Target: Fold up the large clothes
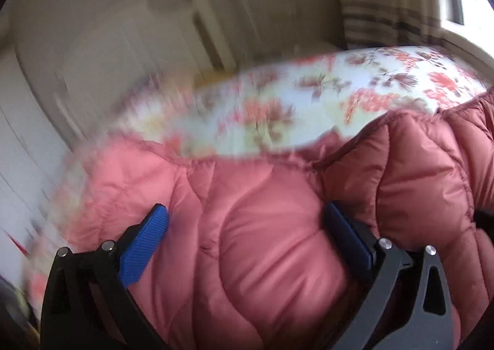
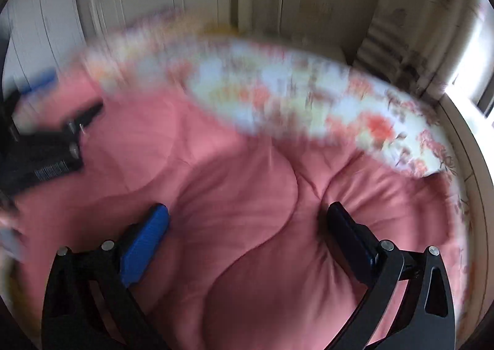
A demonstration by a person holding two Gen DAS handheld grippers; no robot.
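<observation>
A pink quilted puffer jacket lies on a bed with a floral sheet. My left gripper is open wide, its blue pads on either side of a puffy bulge of the jacket, close over it. My right gripper is also open wide over the jacket, with fabric bulging between its fingers. The left gripper also shows at the left edge of the right wrist view. Both views are motion-blurred.
Cream wardrobe doors stand behind the bed. A curtain and a bright window are at the right. The floral sheet runs along the far side of the jacket.
</observation>
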